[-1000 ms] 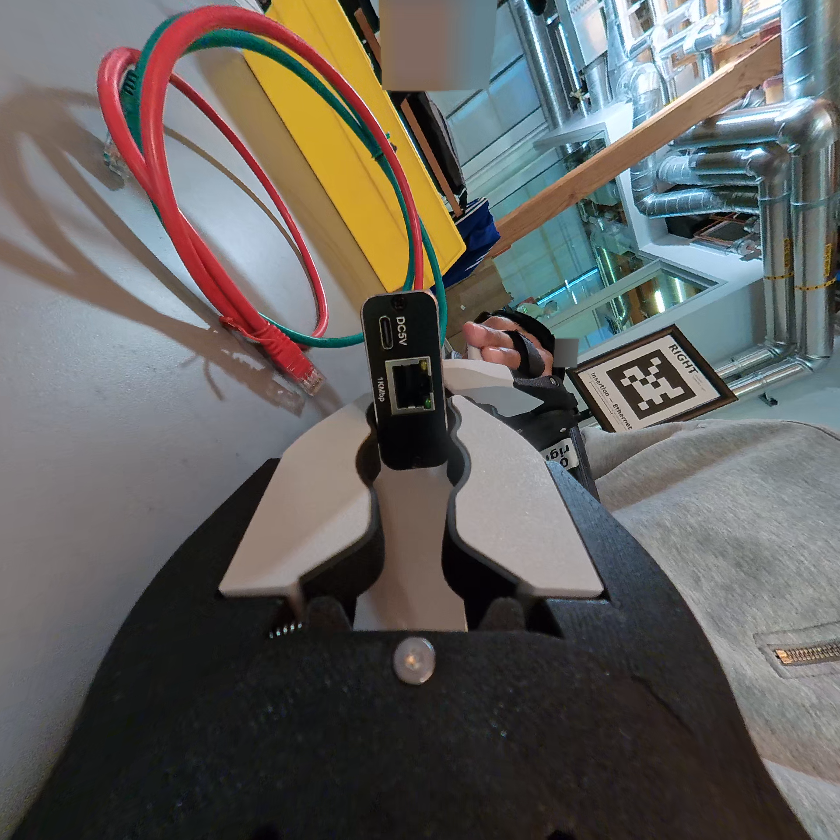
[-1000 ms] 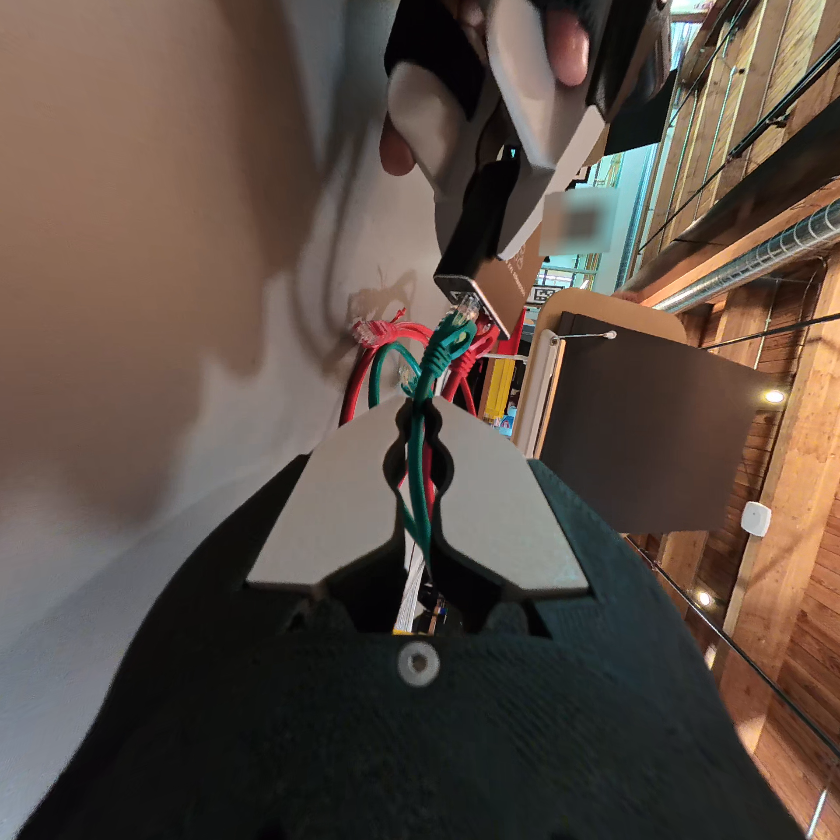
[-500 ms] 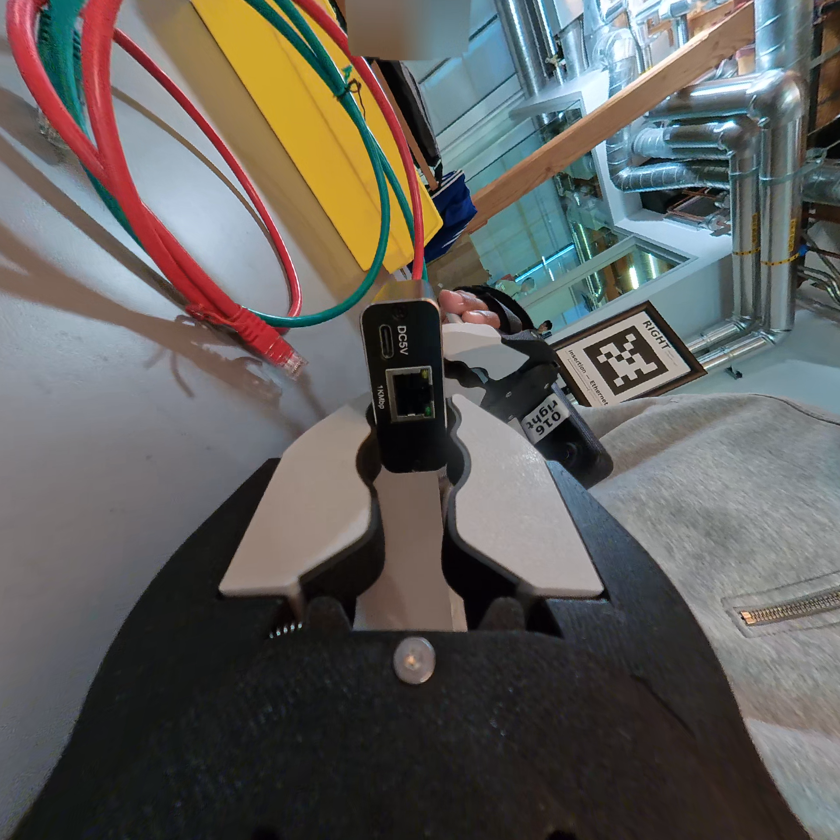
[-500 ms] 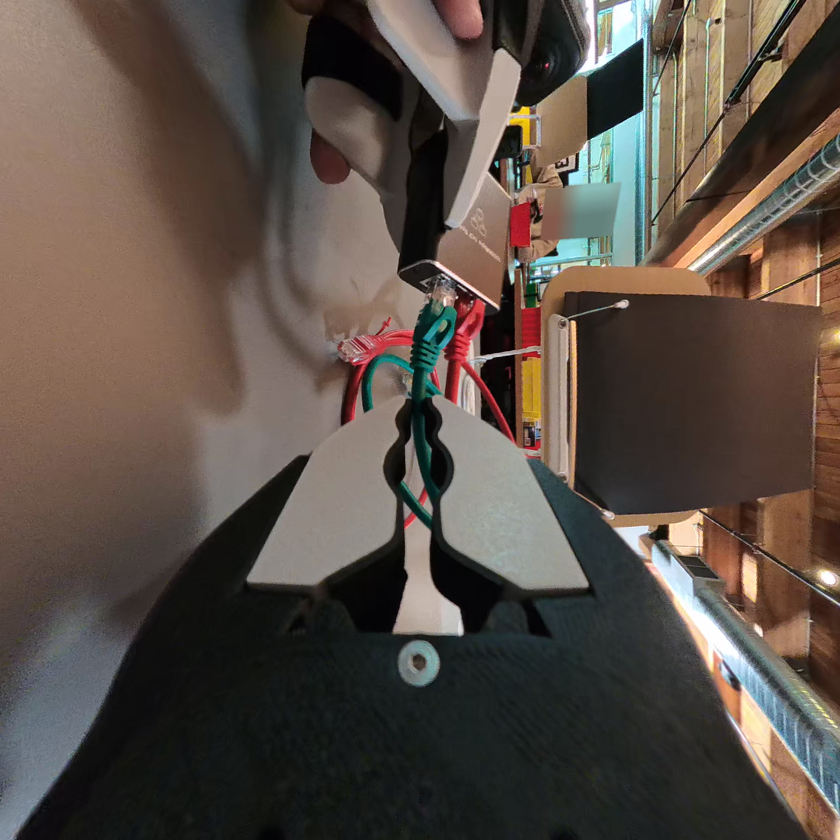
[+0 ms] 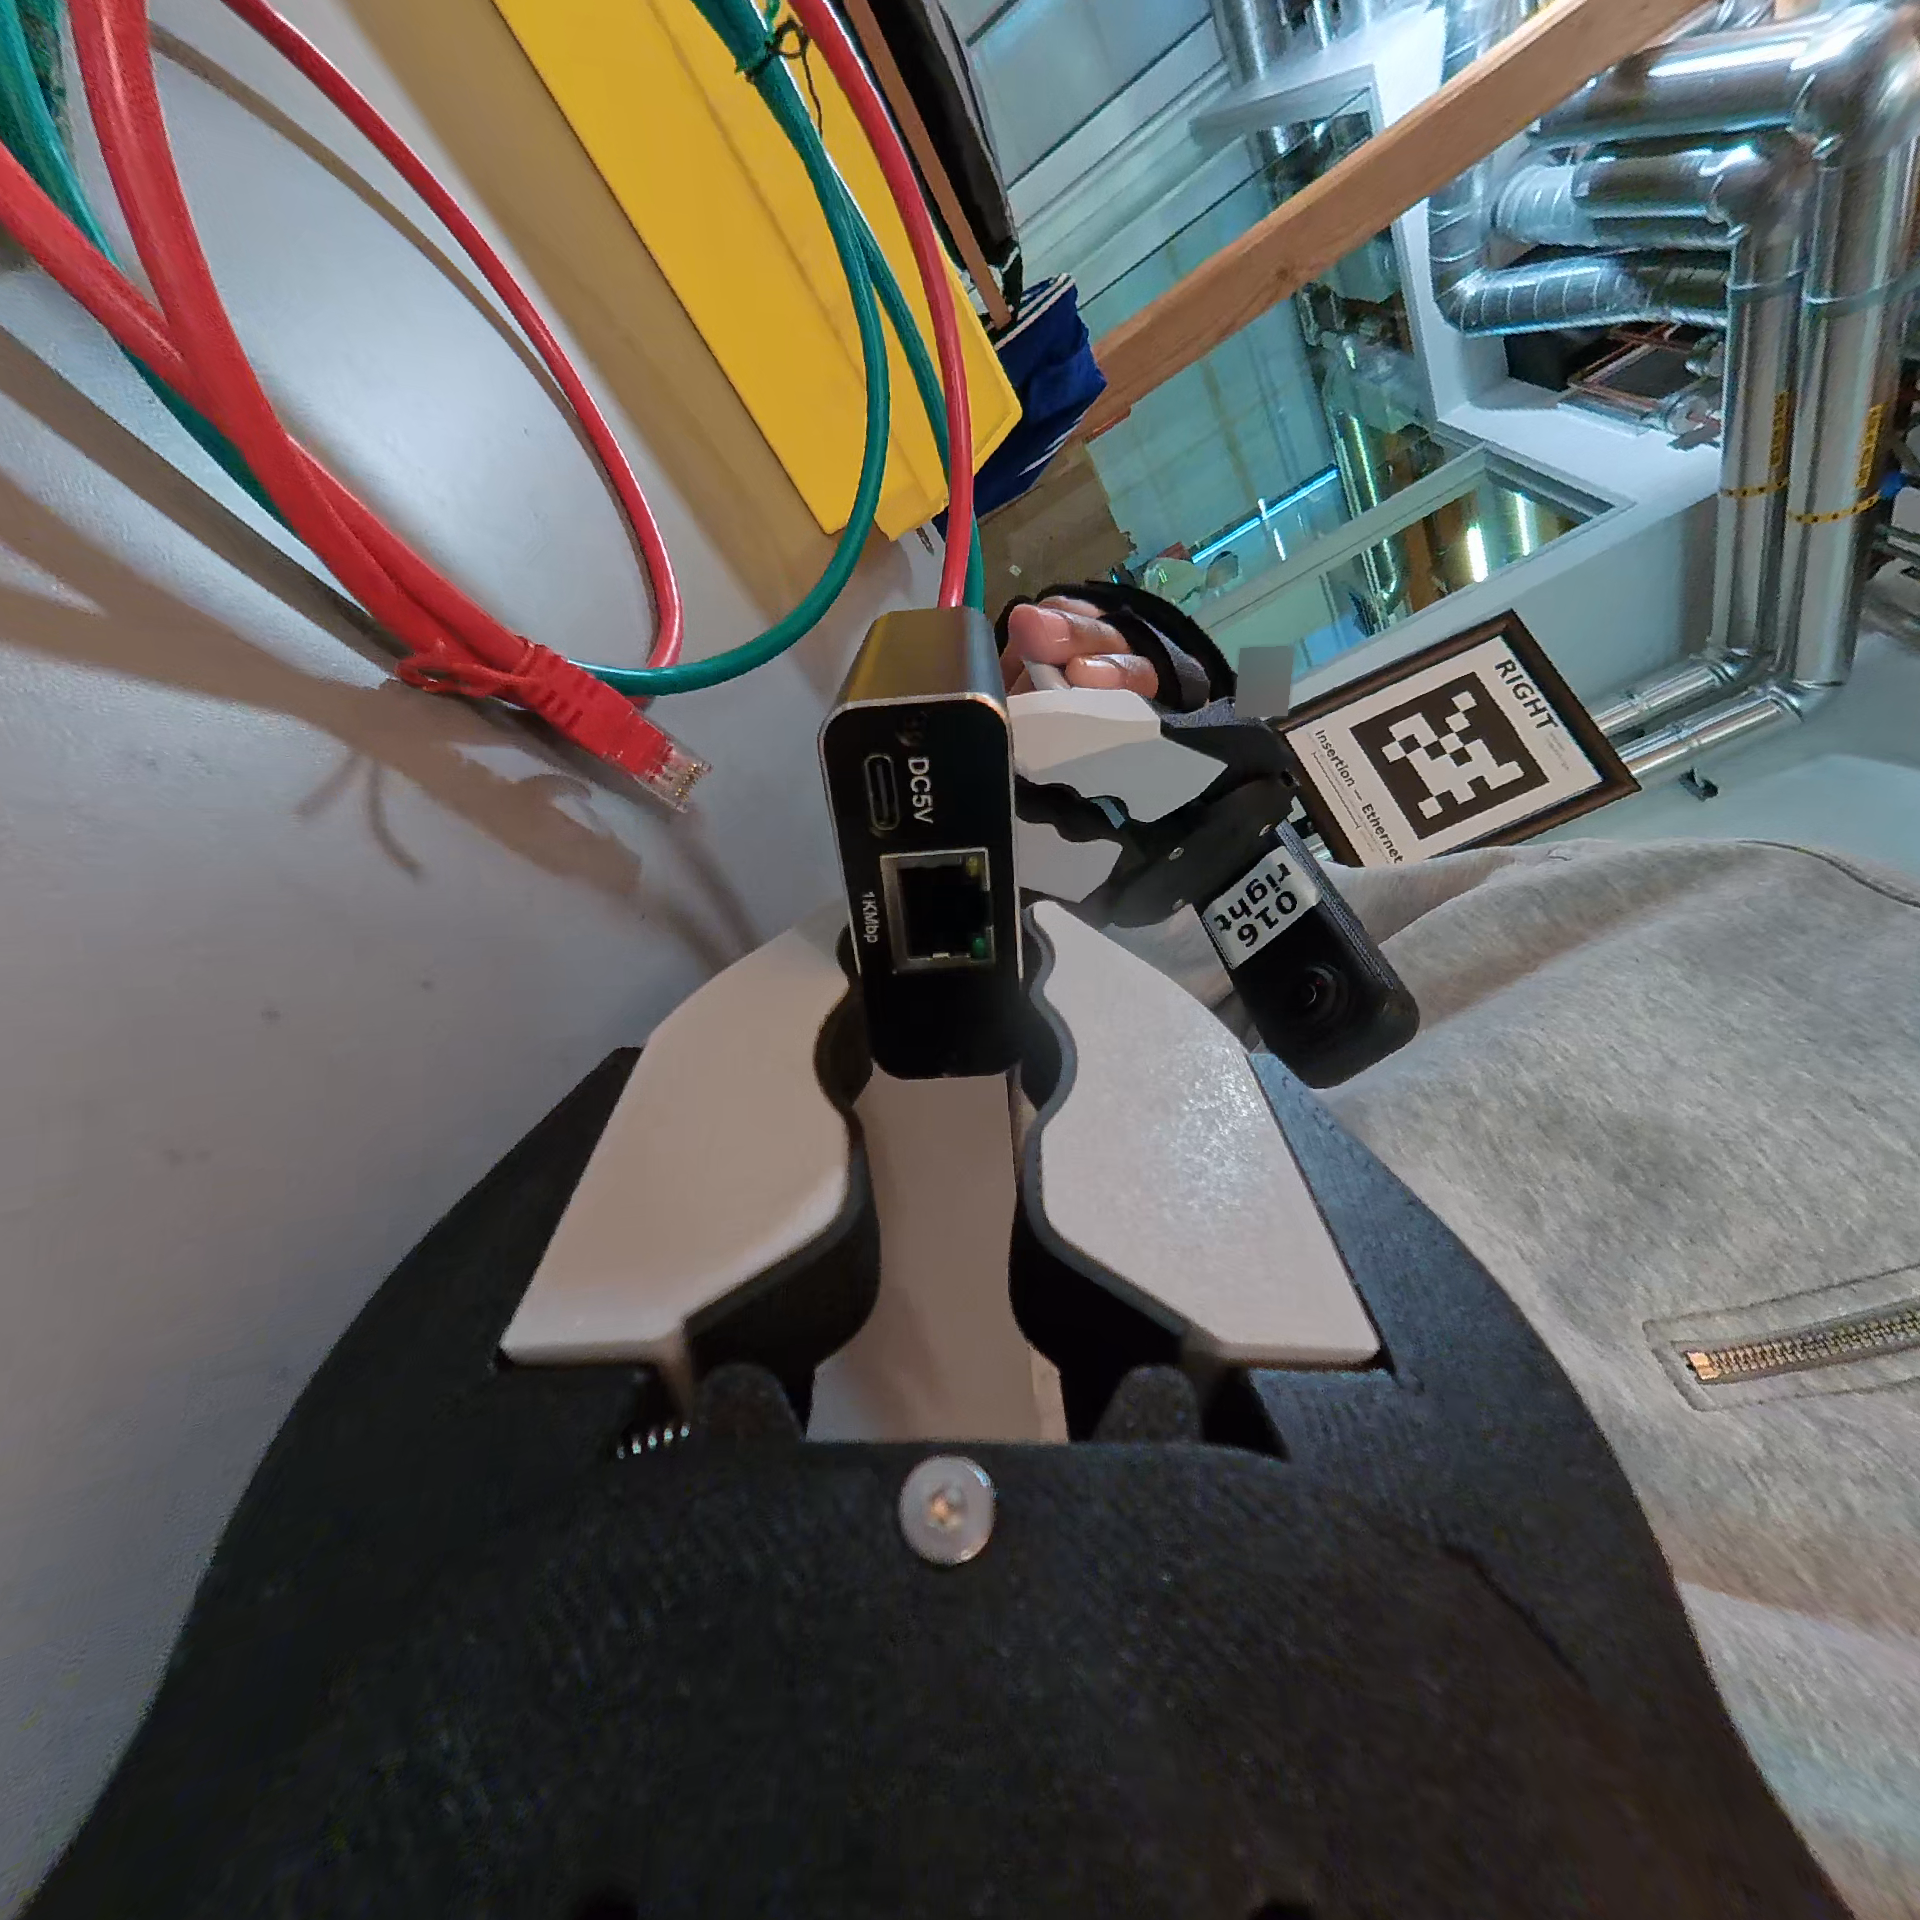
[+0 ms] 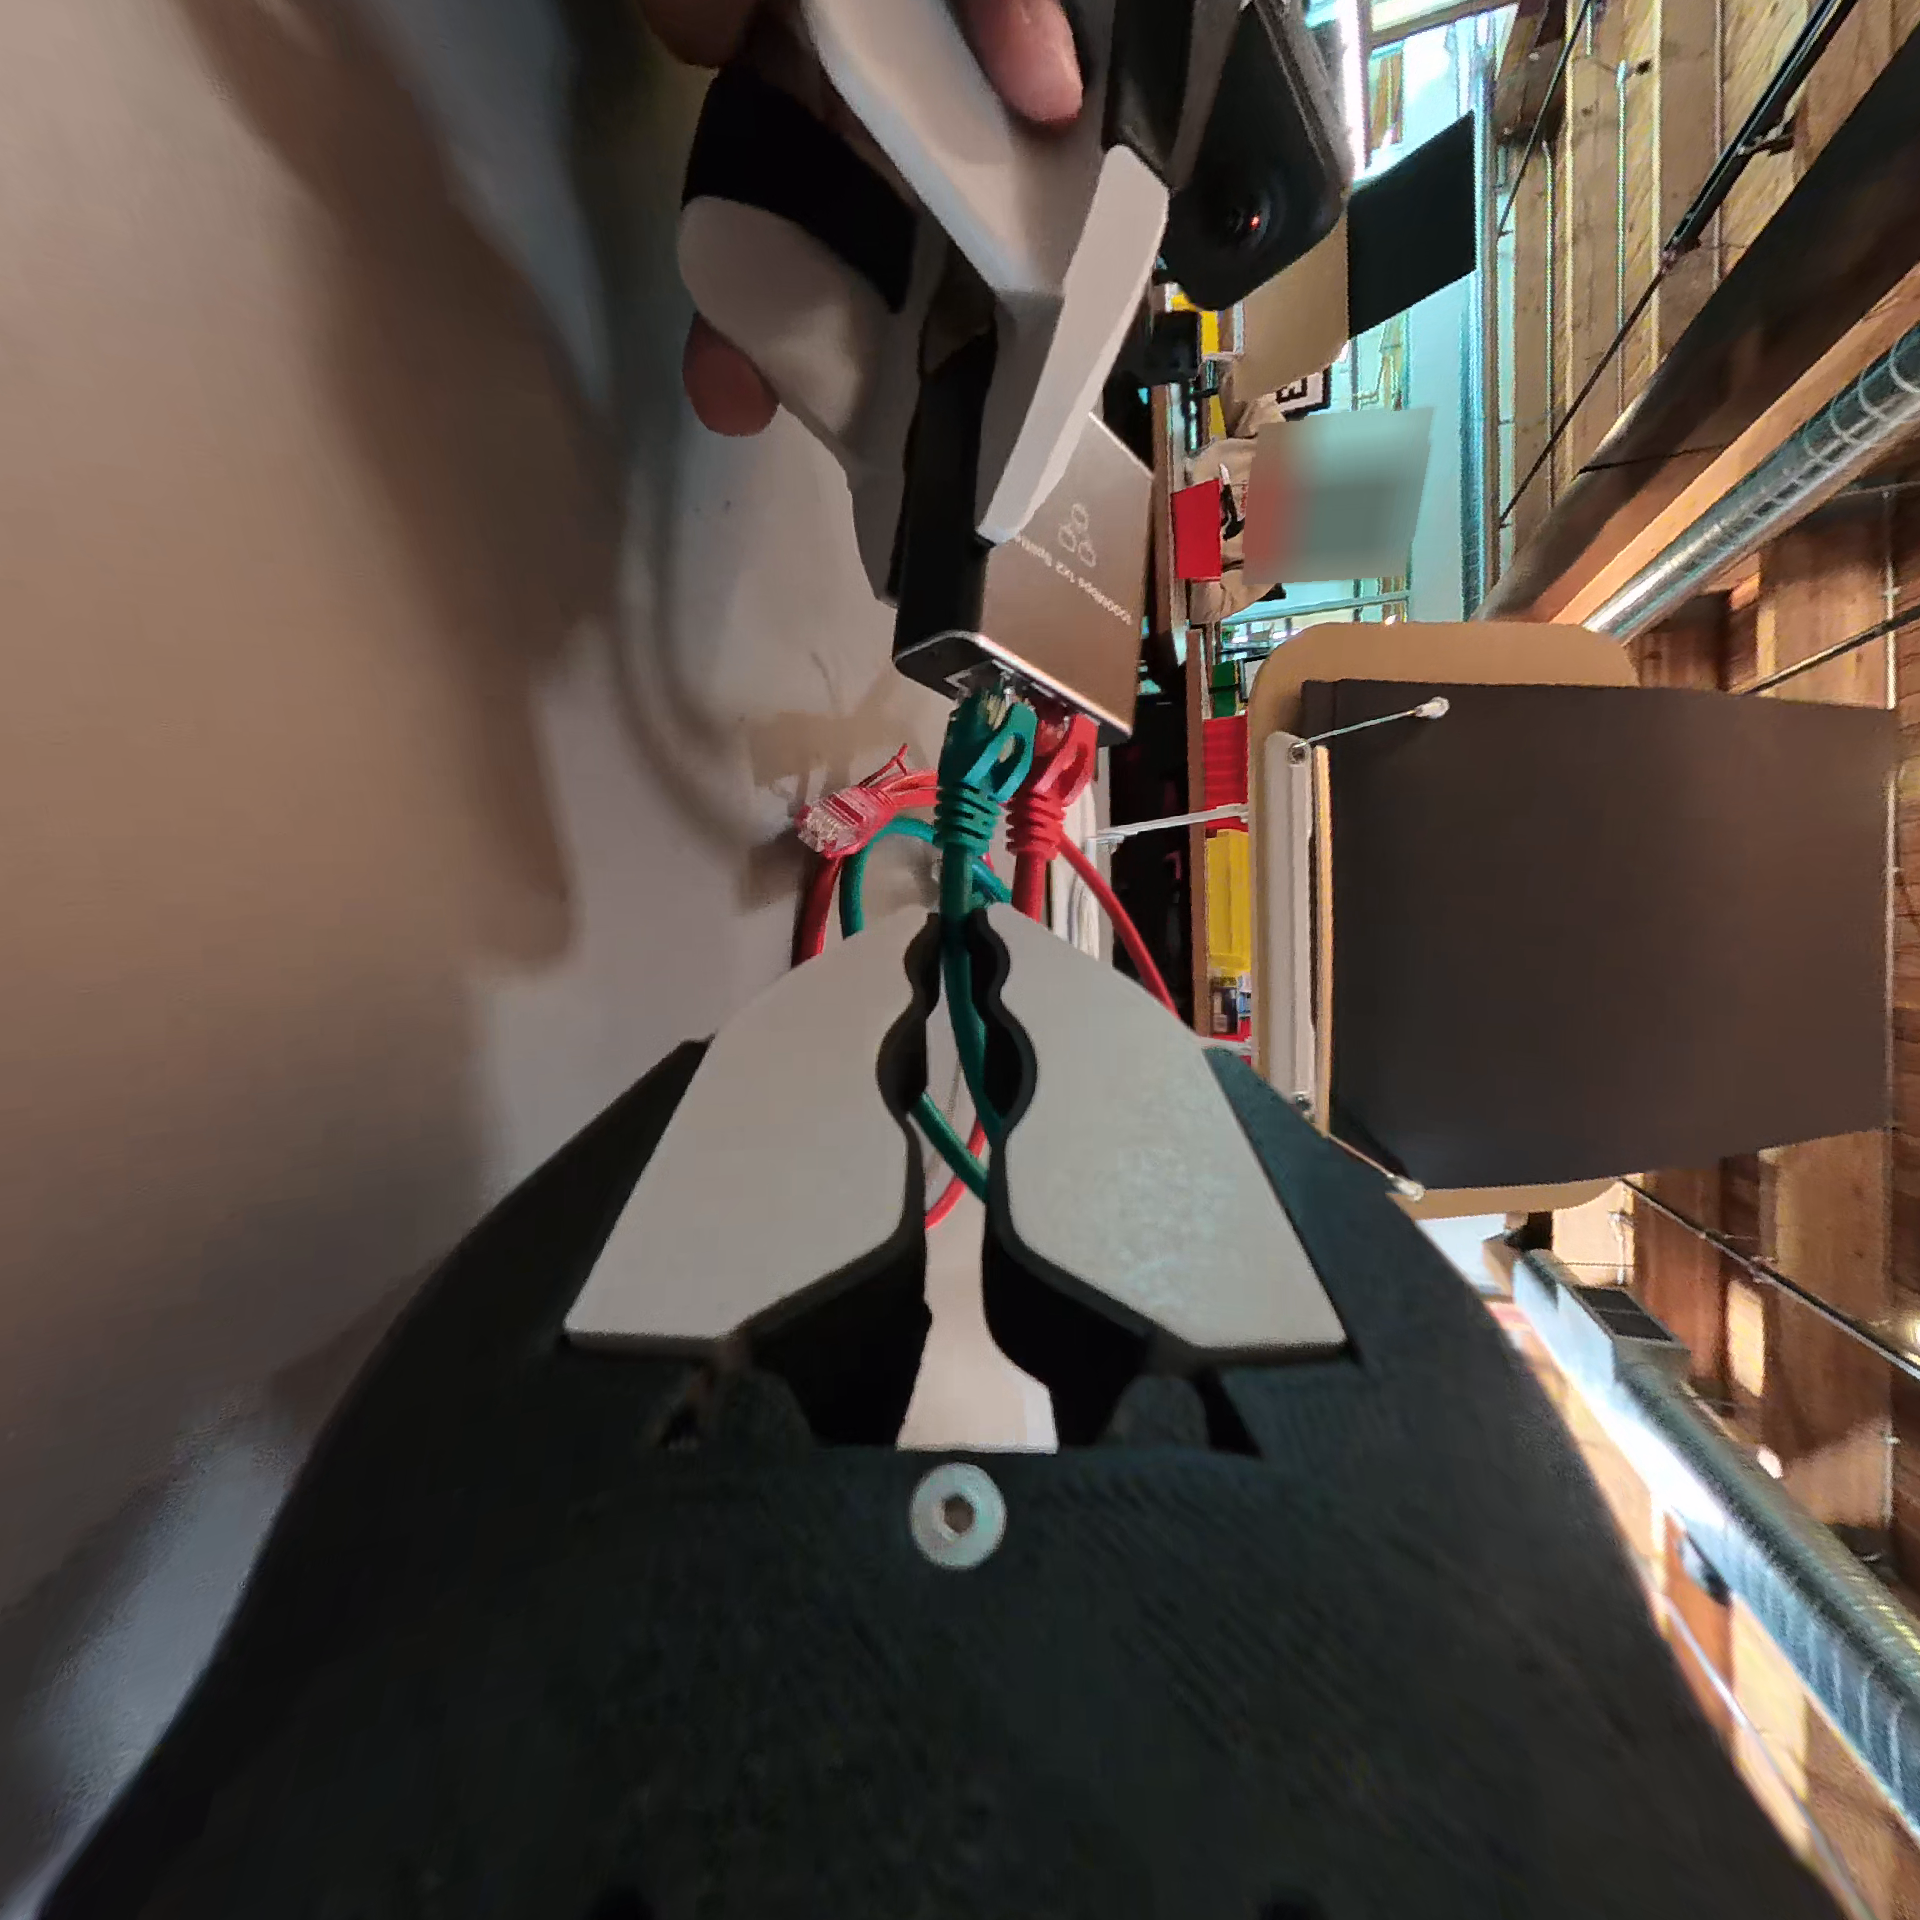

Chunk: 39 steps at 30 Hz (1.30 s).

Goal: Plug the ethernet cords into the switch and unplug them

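My left gripper (image 5: 935, 940) is shut on a small dark switch (image 5: 925, 831), its empty port facing the camera. In the right wrist view the switch (image 6: 1070, 592) hangs from that gripper (image 6: 1029, 416). My right gripper (image 6: 956, 935) is shut on the green ethernet cord (image 6: 961, 997) just behind its plug (image 6: 982, 753), whose tip sits in a switch port. A red plug (image 6: 1055, 769) is in the port beside it. The other red plug (image 5: 644, 743) lies loose on the white table (image 5: 260, 987); it also shows in the right wrist view (image 6: 842, 821). Both cords loop over the table.
A yellow box (image 5: 748, 239) stands behind the cord loops. A framed marker sign (image 5: 1444, 769) stands beyond my right gripper (image 5: 1122, 821). A person's grey garment (image 5: 1610, 1143) fills the right side. A dark panel on a wooden board (image 6: 1600, 935) stands right of the switch.
The green plug has moved up from just below the switch into its port. The switch and left gripper have come closer to the right gripper and tilted.
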### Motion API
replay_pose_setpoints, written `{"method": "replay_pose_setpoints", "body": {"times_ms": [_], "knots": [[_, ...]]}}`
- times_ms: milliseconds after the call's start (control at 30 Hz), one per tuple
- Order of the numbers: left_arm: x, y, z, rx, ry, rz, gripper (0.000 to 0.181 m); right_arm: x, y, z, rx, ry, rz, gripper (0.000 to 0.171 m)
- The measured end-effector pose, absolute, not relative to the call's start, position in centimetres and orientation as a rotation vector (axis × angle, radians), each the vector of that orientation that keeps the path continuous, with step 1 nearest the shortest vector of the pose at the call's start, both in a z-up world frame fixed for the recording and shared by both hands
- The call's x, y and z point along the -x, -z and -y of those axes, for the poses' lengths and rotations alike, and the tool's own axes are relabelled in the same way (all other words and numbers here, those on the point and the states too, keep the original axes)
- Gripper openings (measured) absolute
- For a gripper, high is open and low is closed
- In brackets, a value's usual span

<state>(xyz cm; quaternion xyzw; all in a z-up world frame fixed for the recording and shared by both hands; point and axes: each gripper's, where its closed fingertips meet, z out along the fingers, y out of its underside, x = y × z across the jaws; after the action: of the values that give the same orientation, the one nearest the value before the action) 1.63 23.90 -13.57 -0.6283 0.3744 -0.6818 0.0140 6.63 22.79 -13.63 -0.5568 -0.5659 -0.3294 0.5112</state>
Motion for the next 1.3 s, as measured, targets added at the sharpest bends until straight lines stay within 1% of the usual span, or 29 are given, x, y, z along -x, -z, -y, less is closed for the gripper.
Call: {"method": "replay_pose_setpoints", "body": {"times_ms": [300,333,367,400,433,500,533,600,700,800,867,967,1000,1133,1200,1300], "knots": [[-1.6,13.7,-23.8,1.975,2.119,-1.170,0.023,-6.3,13.5,-22.8,1.453,0.577,1.231,0.004],[-1.6,13.8,-23.8,1.977,2.115,-1.174,0.023,-5.5,13.2,-22.6,1.435,0.499,1.211,0.004],[-1.9,14.2,-23.3,2.003,2.080,-1.218,0.022,-3.4,12.3,-21.9,1.361,0.345,1.184,0.000],[-2.2,15.6,-22.0,2.064,1.965,-1.365,0.023,-0.7,11.2,-20.9,1.285,0.199,1.163,0.000],[-2.7,15.8,-20.2,2.011,1.922,-1.519,0.023,1.1,10.9,-20.4,1.247,0.200,1.195,0.000],[-3.8,15.7,-17.8,1.988,1.928,-1.595,0.023,2.6,10.3,-20.2,1.121,0.448,1.280,0.000],[-4.2,15.6,-17.7,2.010,1.953,-1.554,0.024,2.3,10.1,-20.3,1.145,0.483,1.259,0.000],[-4.5,15.5,-19.0,2.069,1.986,-1.416,0.023,0.1,9.4,-20.8,1.271,0.408,1.129,0.000],[-4.2,14.7,-22.5,2.078,2.027,-1.159,0.023,-4.6,6.5,-22.0,1.365,0.361,0.901,0.000],[-3.4,13.9,-25.8,2.064,2.088,-0.901,0.023,-8.3,4.9,-22.6,1.434,0.188,0.688,0.000],[-2.7,13.6,-27.4,2.050,2.109,-0.774,0.022,-10.0,5.5,-23.0,1.504,0.049,0.574,0.003],[-2.0,13.3,-28.9,2.030,2.135,-0.636,0.022,-10.2,7.4,-23.5,1.632,-0.186,0.480,0.018],[-2.0,13.2,-29.1,2.025,2.142,-0.617,0.022,-9.5,7.8,-23.5,1.659,-0.252,0.473,0.020],[-2.1,13.5,-29.1,2.035,2.083,-0.632,0.022,-4.5,9.9,-22.4,1.748,-0.446,0.569,0.020],[-2.2,13.5,-29.1,2.037,2.073,-0.639,0.022,-2.4,11.8,-21.8,1.833,-0.443,0.661,0.022],[-2.1,13.4,-29.1,2.034,2.087,-0.633,0.022,-2.2,15.4,-21.9,1.963,-0.230,0.795,0.032]]}}
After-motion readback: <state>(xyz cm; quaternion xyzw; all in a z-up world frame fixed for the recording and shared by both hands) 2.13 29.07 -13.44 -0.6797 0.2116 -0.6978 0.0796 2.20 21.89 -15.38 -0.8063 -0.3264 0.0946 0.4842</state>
